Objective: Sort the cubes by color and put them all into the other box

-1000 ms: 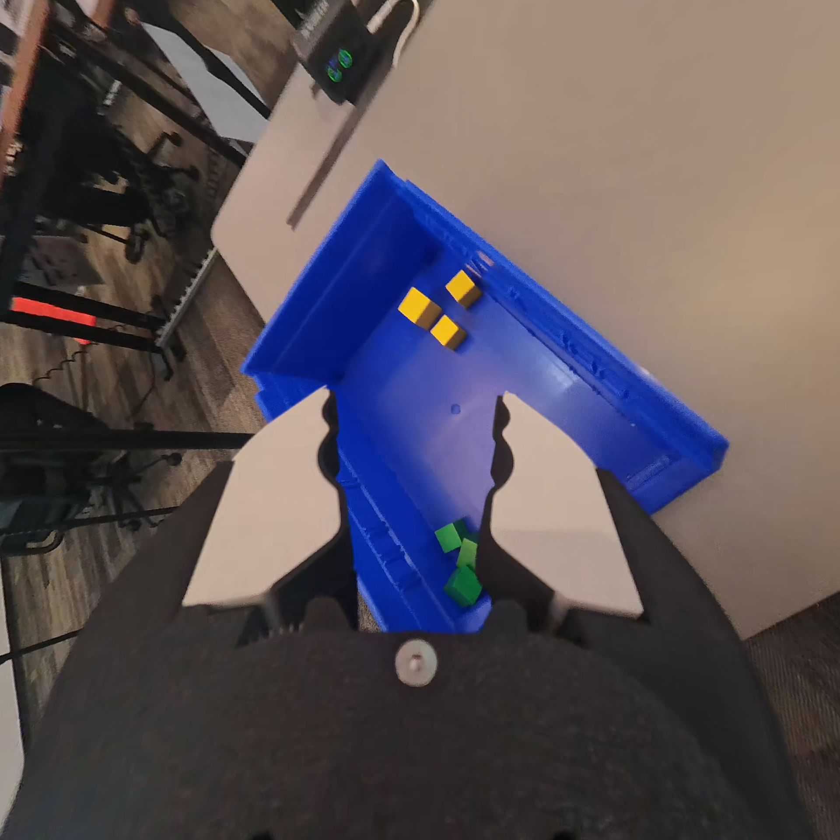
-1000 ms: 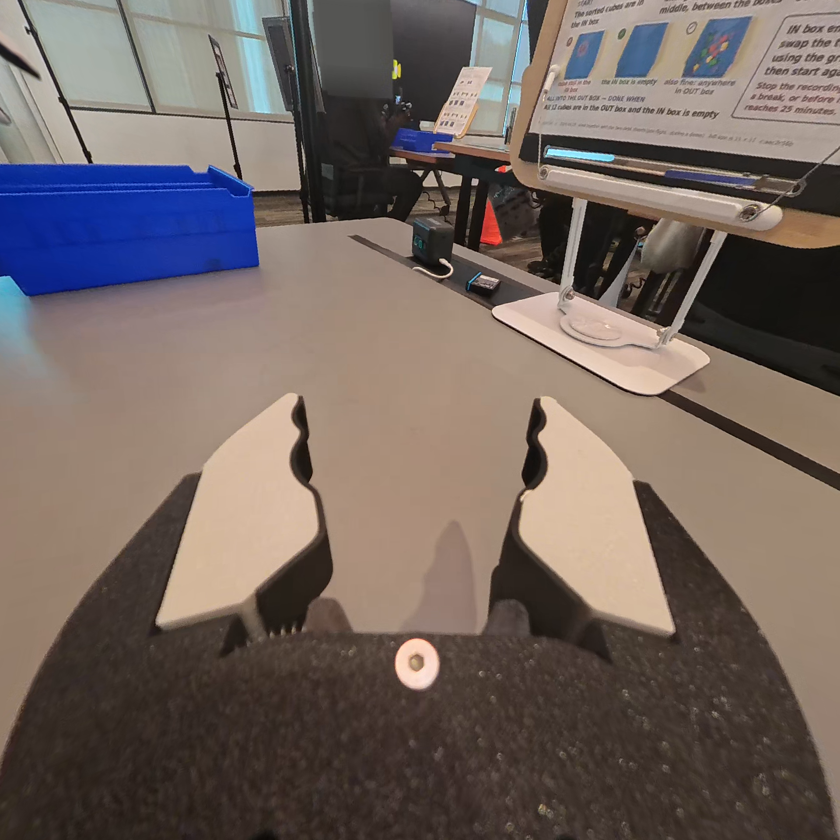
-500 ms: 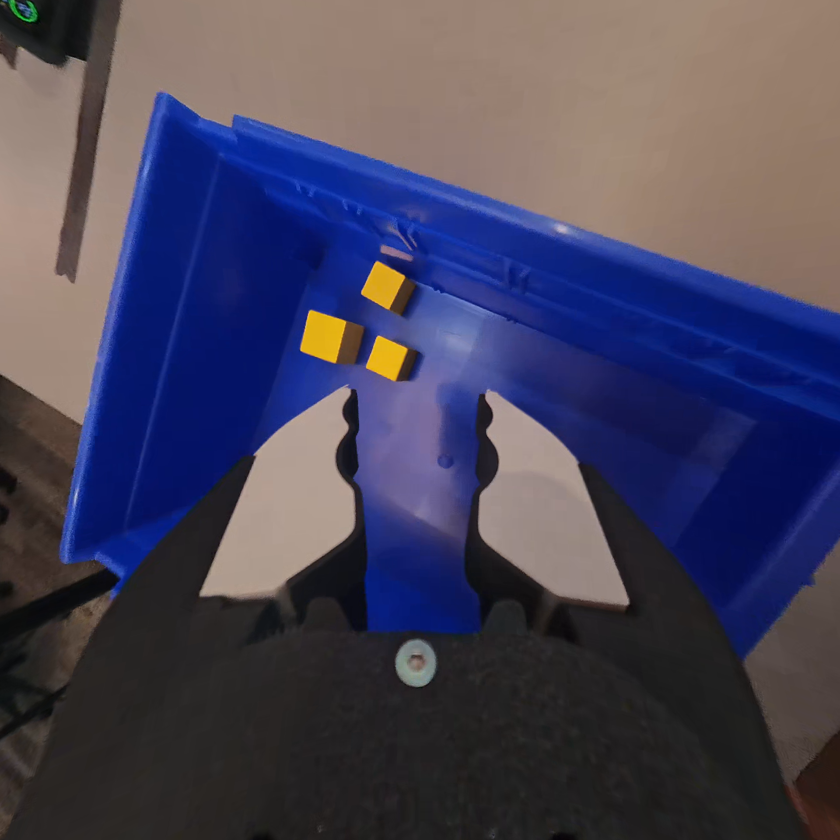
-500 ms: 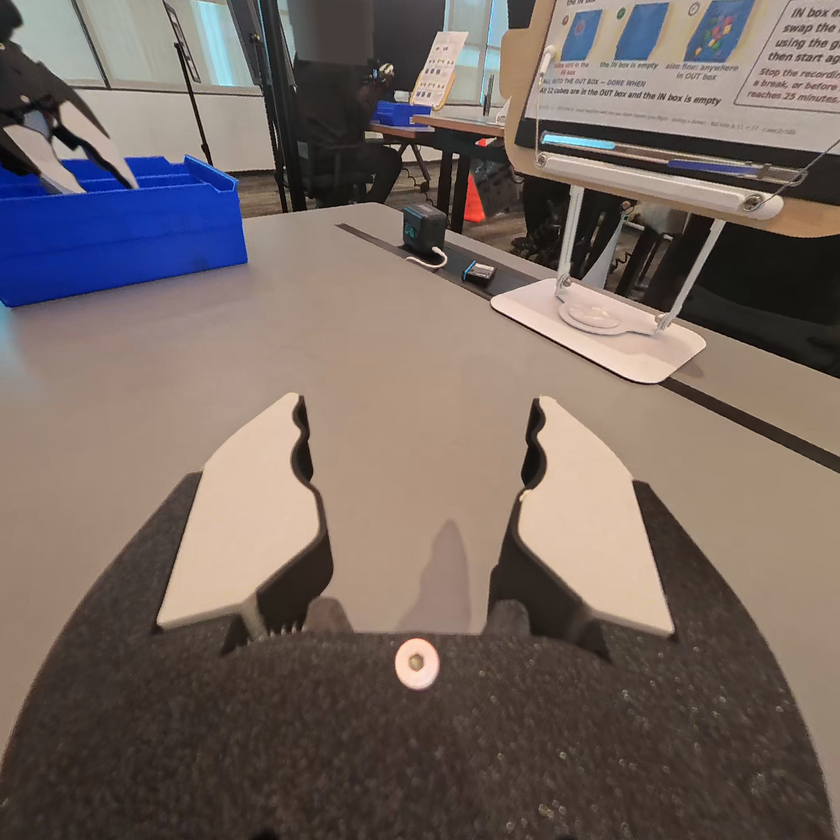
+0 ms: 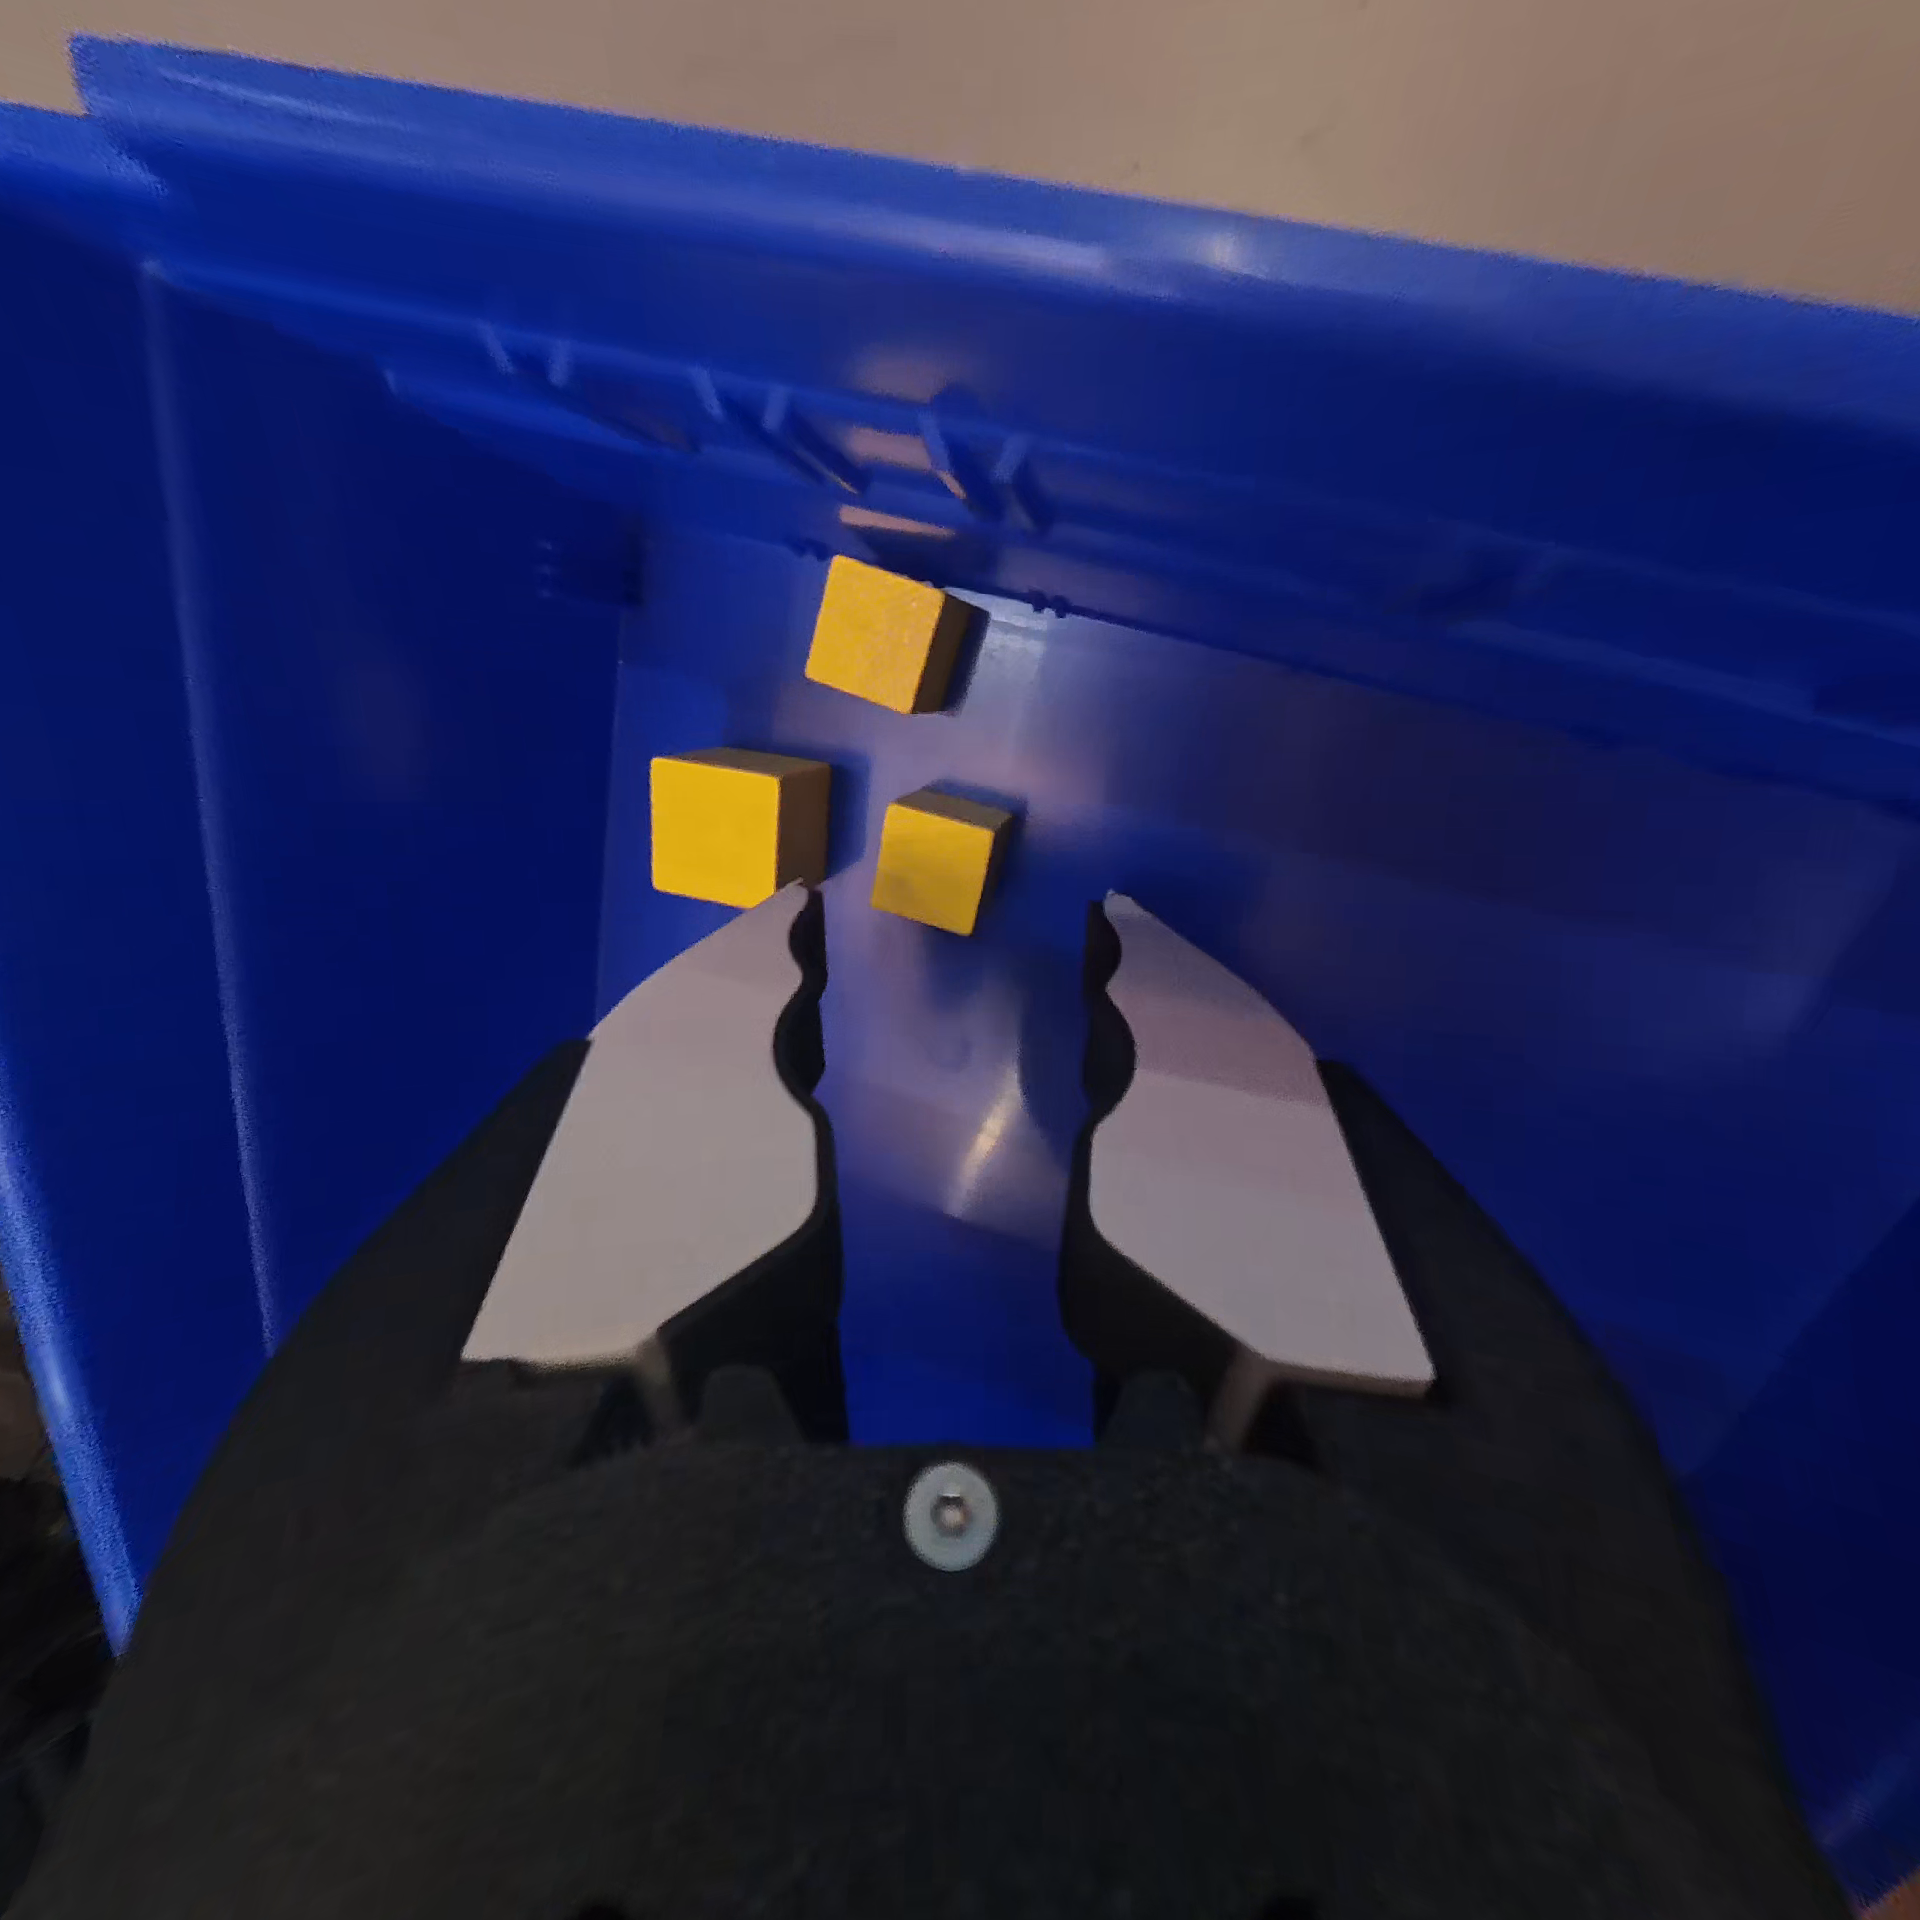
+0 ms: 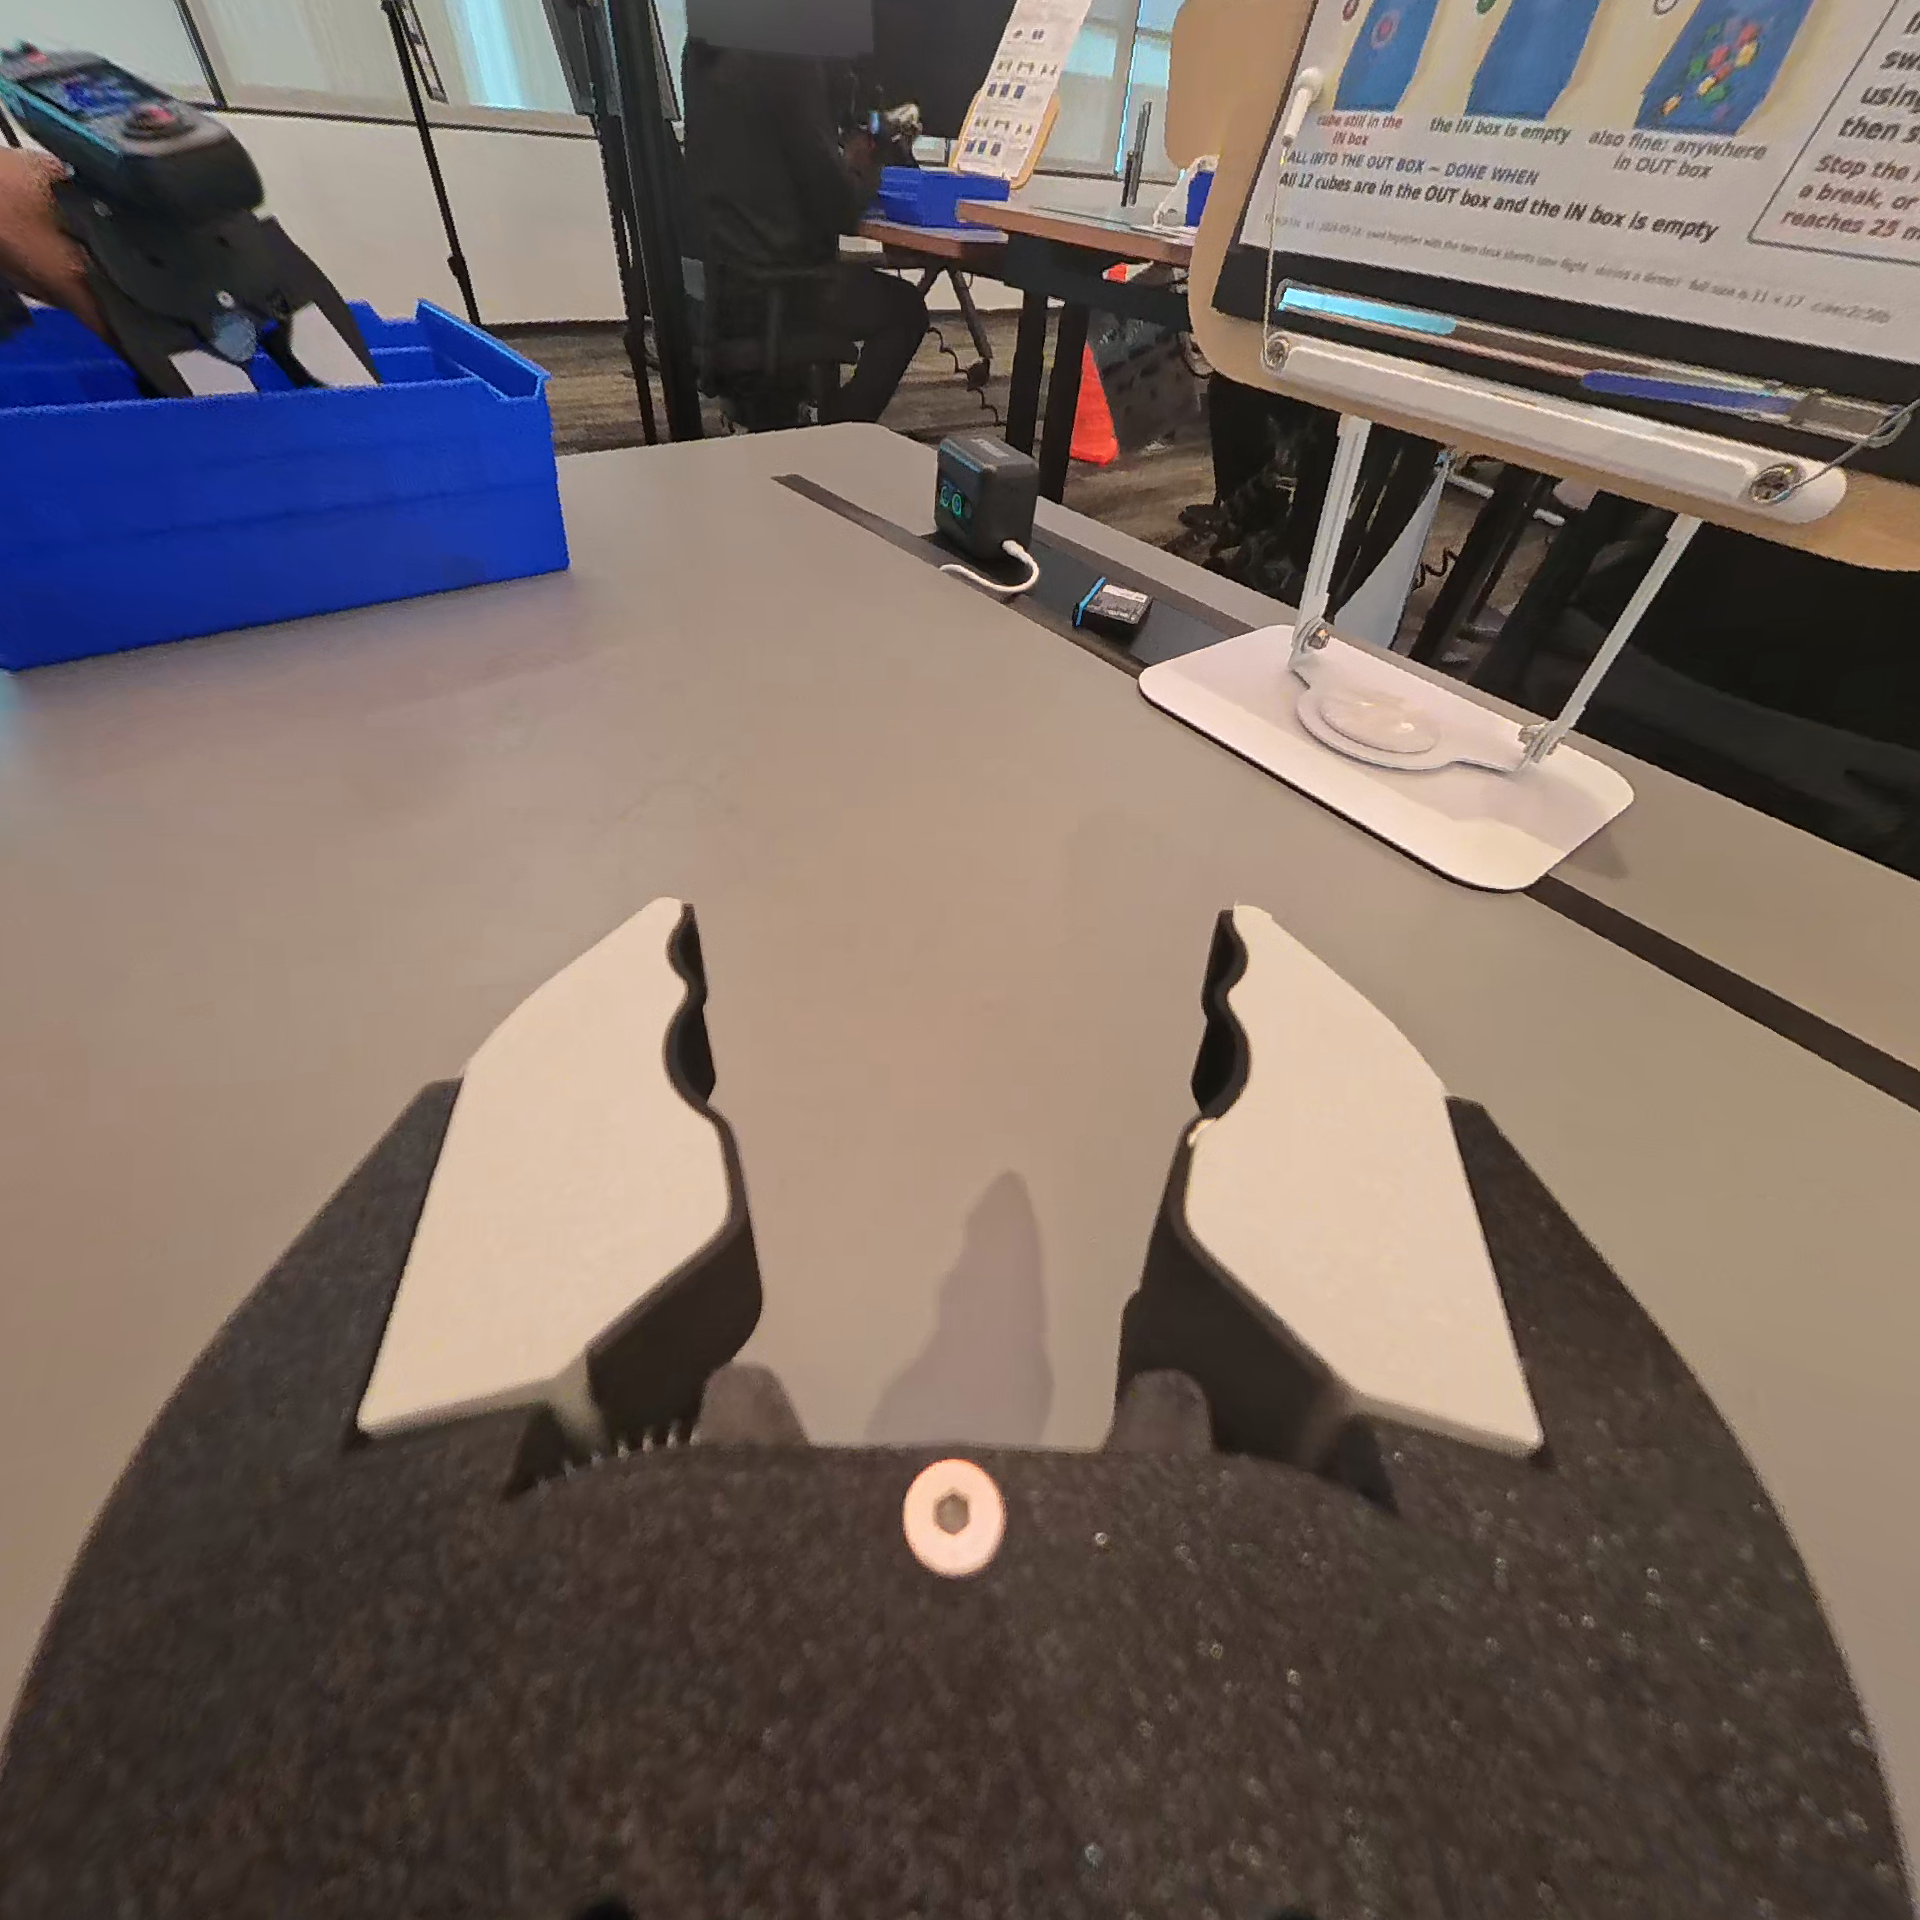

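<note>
Grey table (image 6: 727, 748) — blue box (image 6: 281, 499), white stand base (image 6: 1455, 800), perhaps a charger (image 6: 982, 499).

The left gripper (image 5: 951, 904) points steeply down, jaws parted and empty — a hand (image 6: 36, 244) grips its body. The right gripper (image 6: 956, 925) lies low, near level, jaws wide, empty.

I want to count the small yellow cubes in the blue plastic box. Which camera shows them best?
The left wrist view: three yellow cubes lie plainly on the blue box's floor. The right wrist view shows only the box's outer wall.
</note>
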### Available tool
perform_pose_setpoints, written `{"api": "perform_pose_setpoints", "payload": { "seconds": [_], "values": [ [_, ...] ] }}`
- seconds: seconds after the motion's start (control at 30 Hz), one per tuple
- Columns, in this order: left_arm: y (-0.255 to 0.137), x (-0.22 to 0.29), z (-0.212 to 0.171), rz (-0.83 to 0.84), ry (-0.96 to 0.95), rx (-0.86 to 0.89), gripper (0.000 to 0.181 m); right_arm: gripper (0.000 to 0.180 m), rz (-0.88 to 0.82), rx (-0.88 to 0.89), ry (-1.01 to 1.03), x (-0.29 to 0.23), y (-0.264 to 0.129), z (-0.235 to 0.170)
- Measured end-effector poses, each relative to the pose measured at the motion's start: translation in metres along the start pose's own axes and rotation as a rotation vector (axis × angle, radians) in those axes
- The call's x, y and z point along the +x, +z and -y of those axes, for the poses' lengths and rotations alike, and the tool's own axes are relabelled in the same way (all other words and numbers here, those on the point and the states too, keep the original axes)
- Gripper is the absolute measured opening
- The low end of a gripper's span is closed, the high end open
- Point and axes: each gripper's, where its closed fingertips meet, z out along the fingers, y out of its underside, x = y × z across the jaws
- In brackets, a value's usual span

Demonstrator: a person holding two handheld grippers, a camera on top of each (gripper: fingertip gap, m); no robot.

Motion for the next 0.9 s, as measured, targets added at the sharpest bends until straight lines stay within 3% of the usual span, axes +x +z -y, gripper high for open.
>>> {"api": "perform_pose_setpoints", "payload": {
  "seconds": [0.23,0.3,0.47,0.57,0.7,0.9],
  "values": [
    [0.014,-0.001,-0.005,-0.041,-0.011,-0.035,0.035,0.091,0.008,0.018,0.036,0.002,-0.005,-0.003],
    [0.017,0.001,0.0,-0.067,-0.04,0.007,0.024,0.09,0.006,0.029,0.039,0.002,-0.008,-0.003],
    [0.006,-0.002,0.0,-0.043,-0.161,0.079,0.022,0.09,0.019,0.052,0.075,0.001,-0.014,-0.005],
    [-0.028,-0.013,-0.001,0.072,-0.254,0.188,0.022,0.09,0.047,0.067,0.102,-0.003,-0.017,-0.005],
    [-0.105,-0.03,0.02,0.289,-0.347,0.398,0.021,0.09,0.121,0.097,0.176,-0.013,-0.018,0.0],
    [-0.202,-0.011,0.138,0.405,-0.335,0.757,0.021,0.087,0.286,0.161,0.315,-0.026,-0.01,0.013]
  ]
}}
